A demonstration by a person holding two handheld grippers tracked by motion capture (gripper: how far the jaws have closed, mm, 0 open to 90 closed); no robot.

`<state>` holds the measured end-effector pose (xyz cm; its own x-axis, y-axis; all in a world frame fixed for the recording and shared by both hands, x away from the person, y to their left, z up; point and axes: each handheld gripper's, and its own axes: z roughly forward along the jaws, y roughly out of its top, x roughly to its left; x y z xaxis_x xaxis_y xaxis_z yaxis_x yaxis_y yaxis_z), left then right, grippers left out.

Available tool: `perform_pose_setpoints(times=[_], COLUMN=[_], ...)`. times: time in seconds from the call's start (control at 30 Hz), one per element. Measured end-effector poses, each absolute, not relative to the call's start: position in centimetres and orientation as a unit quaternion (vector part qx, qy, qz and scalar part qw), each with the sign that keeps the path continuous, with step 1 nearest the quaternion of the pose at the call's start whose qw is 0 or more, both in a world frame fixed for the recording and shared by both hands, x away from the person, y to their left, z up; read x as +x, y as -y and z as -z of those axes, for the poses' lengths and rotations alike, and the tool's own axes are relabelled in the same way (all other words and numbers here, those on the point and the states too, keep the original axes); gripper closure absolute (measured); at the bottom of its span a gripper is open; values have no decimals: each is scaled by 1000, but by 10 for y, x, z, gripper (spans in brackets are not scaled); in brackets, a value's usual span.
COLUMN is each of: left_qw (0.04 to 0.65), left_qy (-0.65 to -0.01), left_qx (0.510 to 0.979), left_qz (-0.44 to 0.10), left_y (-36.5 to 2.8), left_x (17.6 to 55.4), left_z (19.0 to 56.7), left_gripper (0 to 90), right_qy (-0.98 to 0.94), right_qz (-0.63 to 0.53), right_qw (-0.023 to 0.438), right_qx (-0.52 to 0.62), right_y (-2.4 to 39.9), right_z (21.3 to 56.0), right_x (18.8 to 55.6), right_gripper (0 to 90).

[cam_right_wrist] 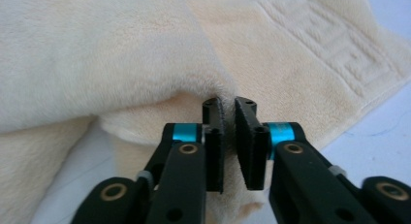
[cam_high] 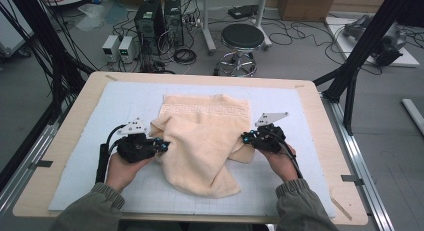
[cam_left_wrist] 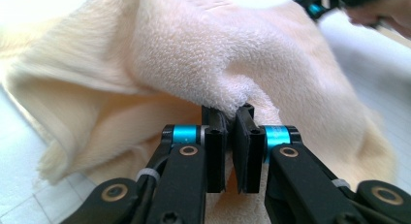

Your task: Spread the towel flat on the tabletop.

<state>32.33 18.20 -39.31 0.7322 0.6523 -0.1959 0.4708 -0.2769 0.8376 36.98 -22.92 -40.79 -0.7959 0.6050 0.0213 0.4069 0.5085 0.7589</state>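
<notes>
Towel pinched at both sides
Your left gripper (cam_high: 161, 145) and right gripper (cam_high: 246, 138) each clench a fold of the cream towel (cam_high: 202, 141), its edges raised off the counter (cam_high: 75, 116).

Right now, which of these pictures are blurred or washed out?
High view: evenly lit and soft, no glare. Left gripper view: the towel is blown out top left, and the right gripper is smeared. Right gripper view: sharp near the fingers, softer beyond.

i see a wooden table (cam_high: 320, 111) carrying a pale gridded mat (cam_high: 125, 98); a cream towel (cam_high: 202, 141) lies rumpled on it.
</notes>
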Motion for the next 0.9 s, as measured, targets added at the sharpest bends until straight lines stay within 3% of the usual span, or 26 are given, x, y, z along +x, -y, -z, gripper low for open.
perform_pose_setpoints(times=[0.17, 0.33, 0.43, 0.73, 0.9], left_qw=[477, 480, 489, 454, 433], left_qy=[-352, -332, -322, -297, -285], left_qx=[799, 803, 801, 836, 852], left_qz=[-105, -121, -122, -83, -69], left_y=[-185, -196, -203, -200, -189], left_x=[326, 313, 304, 299, 305], left_z=[394, 389, 389, 420, 432], left_gripper=[689, 568, 524, 555, 718], right_qy=[-850, -840, -854, -888, -902], right_qz=[-420, -458, -455, -427, -405], right_qw=[131, 140, 123, 63, 29], right_qx=[289, 255, 223, 157, 145], right_y=[233, 236, 227, 191, 174], right_z=[402, 382, 382, 416, 436], right_x=[365, 338, 322, 305, 312], right_gripper=[698, 661, 643, 637, 691])
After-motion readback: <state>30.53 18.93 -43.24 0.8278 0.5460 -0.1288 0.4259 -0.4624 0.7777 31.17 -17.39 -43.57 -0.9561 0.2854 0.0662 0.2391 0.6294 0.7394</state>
